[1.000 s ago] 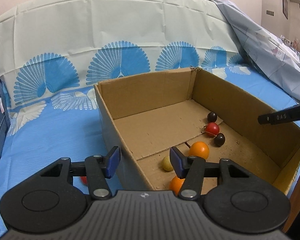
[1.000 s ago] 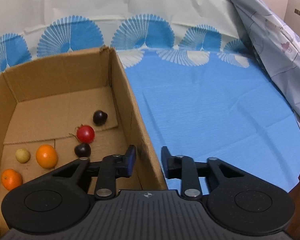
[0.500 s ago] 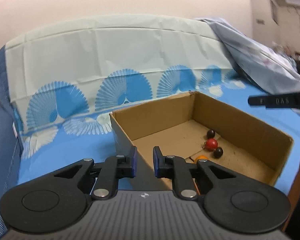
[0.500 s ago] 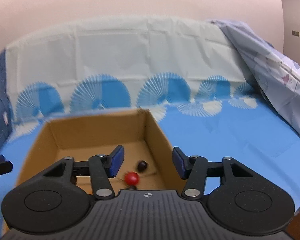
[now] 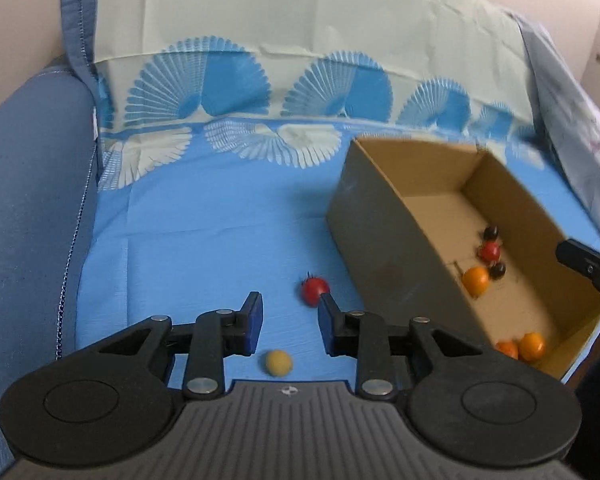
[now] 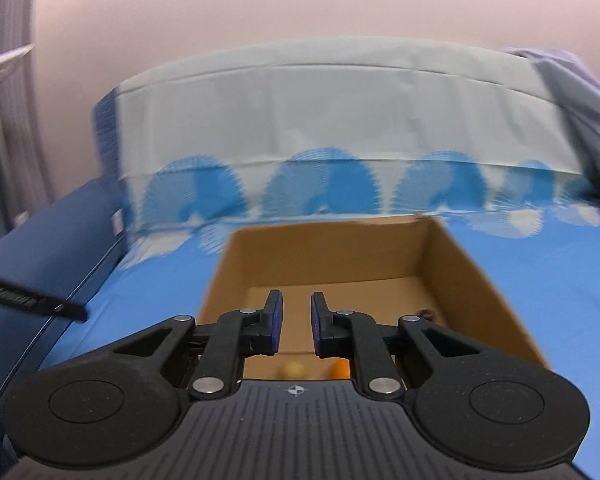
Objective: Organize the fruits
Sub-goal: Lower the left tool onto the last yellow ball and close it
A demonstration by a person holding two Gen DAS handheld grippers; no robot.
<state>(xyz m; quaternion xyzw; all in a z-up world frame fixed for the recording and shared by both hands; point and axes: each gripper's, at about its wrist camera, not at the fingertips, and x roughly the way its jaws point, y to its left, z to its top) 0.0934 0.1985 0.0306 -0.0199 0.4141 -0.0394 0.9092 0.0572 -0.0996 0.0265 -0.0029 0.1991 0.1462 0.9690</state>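
On a blue cloth (image 5: 204, 220) printed with pale fan shapes, an open cardboard box (image 5: 384, 248) sits to the right in the left wrist view. Inside it lie two orange fruits (image 5: 475, 279) and (image 5: 532, 346), a red fruit (image 5: 490, 251) and two small dark ones (image 5: 499, 270). Two fruits lie outside on the cloth: a red tomato-like fruit (image 5: 314, 290) just beside the box's near wall, and a small yellow fruit (image 5: 278, 362) nearer the camera. The left tool (image 5: 290, 320) hangs above these two with its jaws partly apart, having just been opening, and nothing is between them. The right tool (image 6: 296, 326) points over the box with its jaws narrow, having just been closing, and it holds nothing; through the gap a yellowish fruit (image 6: 292, 370) and an orange one (image 6: 340, 368) show blurred on the box floor. Its tip also shows at the right edge of the left wrist view. Both views are smeared, so fine detail is uncertain. Judging from this, the loose fruits are the likely next job. Round fruit may roll on soft cloth if a finger nudges it, the narrow opening may be too tight for the red fruit, and the box wall close by could block a finger.
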